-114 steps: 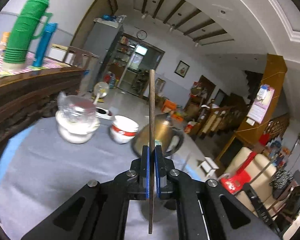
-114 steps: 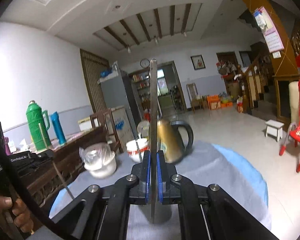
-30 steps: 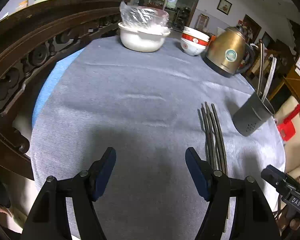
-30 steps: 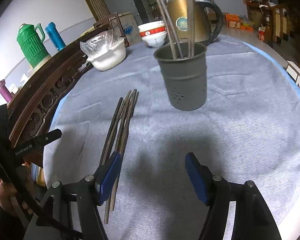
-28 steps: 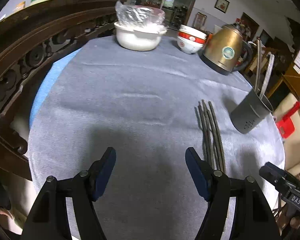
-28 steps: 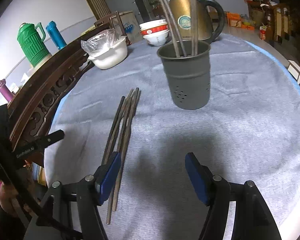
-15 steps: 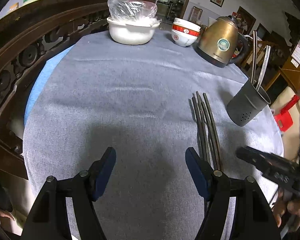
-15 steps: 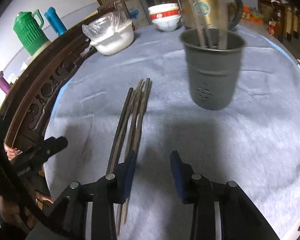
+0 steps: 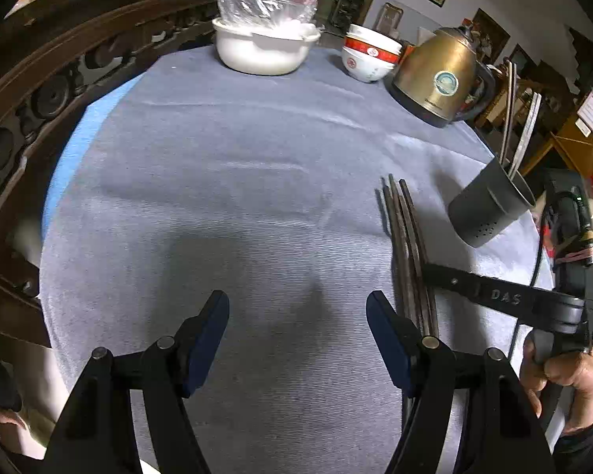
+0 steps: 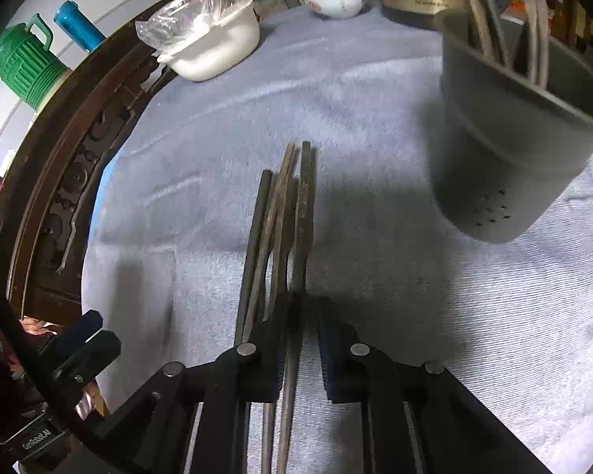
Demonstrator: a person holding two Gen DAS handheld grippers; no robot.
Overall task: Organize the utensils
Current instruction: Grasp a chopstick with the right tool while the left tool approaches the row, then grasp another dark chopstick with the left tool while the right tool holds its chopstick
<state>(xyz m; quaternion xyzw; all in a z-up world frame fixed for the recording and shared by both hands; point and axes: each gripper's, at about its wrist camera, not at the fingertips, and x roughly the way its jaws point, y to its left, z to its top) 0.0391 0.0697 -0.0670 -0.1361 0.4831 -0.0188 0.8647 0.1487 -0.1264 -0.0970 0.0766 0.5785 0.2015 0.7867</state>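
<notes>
Since the frames of a second ago, the right gripper (image 10: 298,339) has been carried across from the bare cloth beside the holder to the loose chopsticks (image 10: 284,221), and its jaws, wide apart then, are closing now. In the right wrist view the rightmost stick runs between the blue pads, while the other sticks pass under or beside the left finger; whether the pads already press on the stick cannot be told from the blur. The left gripper (image 9: 296,335) has been kept where it was, its fingers (image 9: 387,335) standing well apart over the grey tablecloth (image 9: 237,166) with nothing between them.

The chopsticks lie in a tight bundle, touching one another, near the dark holder (image 10: 514,150), in which a few sticks already stand upright.

Several faults are judged possible. Because the sticks lie pressed together, two may be caught at once, or a neighbour may be dragged along and rolled away when the gripped one is lifted. The grip appears to be taken toward the near end rather than the middle, so the stick may be tipped downward at its far end and swung against the holder's rim. If the tilted stick is driven into those already standing inside, the holder could be knocked over.
</notes>
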